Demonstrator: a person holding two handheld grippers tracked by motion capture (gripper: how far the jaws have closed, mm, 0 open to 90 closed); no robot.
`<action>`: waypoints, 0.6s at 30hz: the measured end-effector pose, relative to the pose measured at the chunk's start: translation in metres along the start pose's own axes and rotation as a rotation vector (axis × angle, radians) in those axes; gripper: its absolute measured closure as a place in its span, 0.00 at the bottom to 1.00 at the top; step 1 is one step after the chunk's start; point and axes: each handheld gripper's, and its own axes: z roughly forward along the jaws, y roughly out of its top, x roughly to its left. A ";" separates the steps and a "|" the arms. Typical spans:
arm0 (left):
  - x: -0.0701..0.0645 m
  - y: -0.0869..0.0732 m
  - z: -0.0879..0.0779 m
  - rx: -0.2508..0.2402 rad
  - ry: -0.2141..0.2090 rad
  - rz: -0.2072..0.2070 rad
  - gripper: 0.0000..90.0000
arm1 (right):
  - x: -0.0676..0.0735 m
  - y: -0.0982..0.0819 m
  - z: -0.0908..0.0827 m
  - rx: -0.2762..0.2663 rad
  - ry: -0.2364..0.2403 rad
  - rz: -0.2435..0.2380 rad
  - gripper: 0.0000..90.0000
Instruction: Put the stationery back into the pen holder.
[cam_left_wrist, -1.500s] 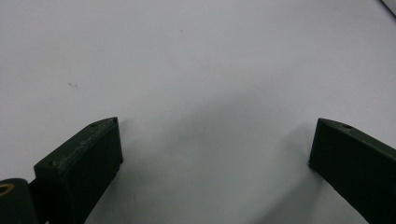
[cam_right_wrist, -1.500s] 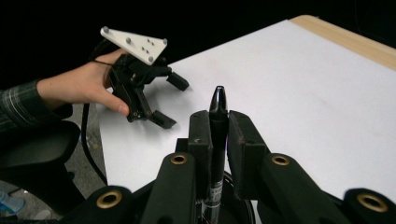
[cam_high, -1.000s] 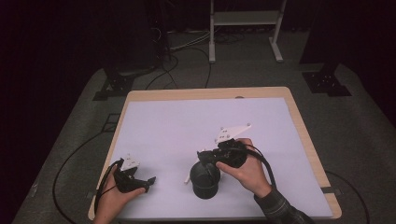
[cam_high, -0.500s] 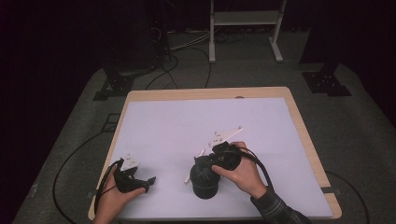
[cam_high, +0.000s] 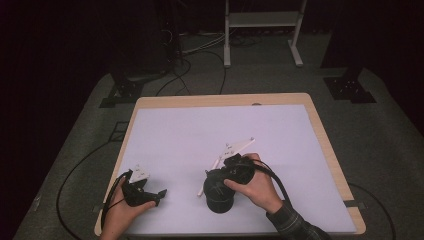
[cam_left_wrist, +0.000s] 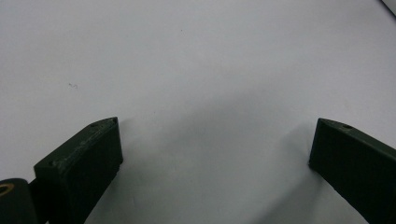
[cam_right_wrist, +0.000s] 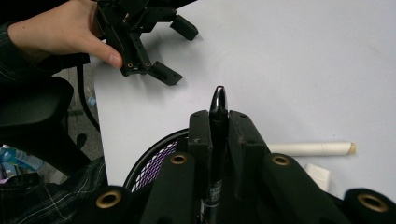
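Note:
My right gripper (cam_right_wrist: 218, 115) is shut on a black pen (cam_right_wrist: 218, 100), whose tip sticks out past the jaws. Just beneath it stands a black mesh pen cup (cam_right_wrist: 154, 163). In the high view the right gripper (cam_high: 223, 172) hangs over the near rim of the cup (cam_high: 218, 196) at the table's front middle. A white pen (cam_right_wrist: 308, 148) lies flat on the table beside the cup. The left gripper (cam_left_wrist: 215, 130) stands open over bare white tabletop with nothing between its jaws. It rests at the front left (cam_high: 159, 193), well apart from the cup.
The white table top (cam_high: 200, 130) has a wooden rim and open room across its far half. A second small white object (cam_right_wrist: 318, 175) lies by the white pen. Cables and a metal stand (cam_high: 260, 30) are on the dark floor beyond the table.
My right hand has shifted slightly left with the black pen, closer over the cup. The left hand has kept still.

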 end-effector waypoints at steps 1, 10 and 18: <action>0.000 0.000 0.000 0.000 -0.002 -0.005 0.02 | 0.000 0.000 0.000 0.001 0.000 -0.003 0.88; 0.000 0.000 0.000 -0.001 0.000 -0.004 0.02 | 0.001 0.001 -0.005 -0.003 -0.029 -0.022 0.84; 0.000 0.000 0.000 -0.001 -0.001 -0.003 0.02 | -0.004 -0.003 -0.016 -0.025 -0.040 -0.002 0.82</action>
